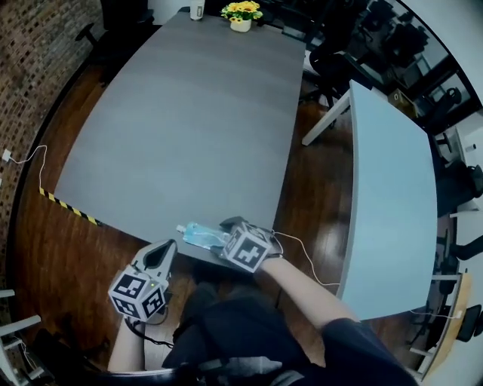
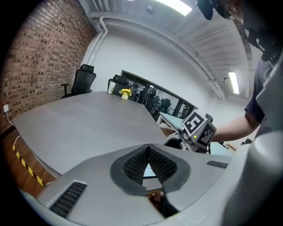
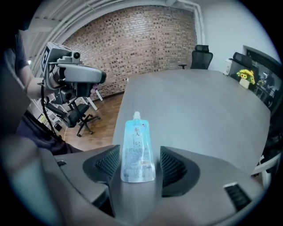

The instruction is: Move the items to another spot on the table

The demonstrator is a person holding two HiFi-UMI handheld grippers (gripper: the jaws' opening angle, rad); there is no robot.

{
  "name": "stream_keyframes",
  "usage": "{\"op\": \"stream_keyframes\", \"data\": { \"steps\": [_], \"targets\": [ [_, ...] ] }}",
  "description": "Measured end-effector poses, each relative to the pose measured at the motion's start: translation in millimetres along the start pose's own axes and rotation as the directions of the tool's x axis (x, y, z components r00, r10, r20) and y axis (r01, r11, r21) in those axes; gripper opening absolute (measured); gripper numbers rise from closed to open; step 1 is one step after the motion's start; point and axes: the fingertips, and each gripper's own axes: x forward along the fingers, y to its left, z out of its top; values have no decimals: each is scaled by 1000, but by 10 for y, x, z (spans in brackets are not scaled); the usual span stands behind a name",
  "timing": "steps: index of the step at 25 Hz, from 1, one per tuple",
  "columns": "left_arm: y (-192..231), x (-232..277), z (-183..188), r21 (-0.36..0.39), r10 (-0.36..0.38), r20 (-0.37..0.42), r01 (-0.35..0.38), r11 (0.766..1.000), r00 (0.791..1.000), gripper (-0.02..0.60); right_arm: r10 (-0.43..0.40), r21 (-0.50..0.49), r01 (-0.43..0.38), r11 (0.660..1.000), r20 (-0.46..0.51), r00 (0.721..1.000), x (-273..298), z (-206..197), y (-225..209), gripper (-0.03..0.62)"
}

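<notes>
— How are the jaws of the right gripper (image 3: 139, 164) set?
— They are spread partway and closed on a pale blue spouted pouch (image 3: 137, 145). It is pinched at its wide bottom end, with the spout pointed away from the gripper.
— Where is the pouch found?
— At the near edge of the grey table (image 1: 189, 128) (whether the top is touched cannot be told).
— And the left gripper (image 2: 148, 152)?
— Its jaws are pressed together, and nothing is gripped between them. It is carried off the table's near edge, above the wooden floor, beside the right gripper.
— What is seen around them?
— A pot of yellow flowers (image 1: 241, 16) and a white cup (image 1: 197, 9) are set at the table's far end, well apart from the pouch. A second table (image 1: 392, 188) is placed to the right, across a strip of floor. Striped tape (image 1: 69, 205) is laid on the floor by the left corner.
</notes>
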Motion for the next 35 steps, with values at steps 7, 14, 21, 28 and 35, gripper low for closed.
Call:
{"op": "stream_keyframes", "data": {
  "steps": [7,14,21,28,35],
  "targets": [
    [-142,269,13,85,-62,-52,66,994,997,5,-33,-7,33,999,-14,999,97,-195,-58,292],
    [-207,393,-139,73,-69,-86,76,994,994,5,-43,-69,40,997,-47,998,167,-320,-7,292],
    [-166,508,-509,16,-69,-153,72,997,986,5,-74,-81,66,994,-99,992,185,-323,-41,253],
    [-158,531,-646,-28,-47,-190,43,999,981,5,-102,-75,97,992,-72,992,195,-357,-19,245],
    [-145,543,-846,-150,-130,-265,93,984,955,12,-103,-55,101,993,-48,994,205,-298,38,245]
  ]
}}
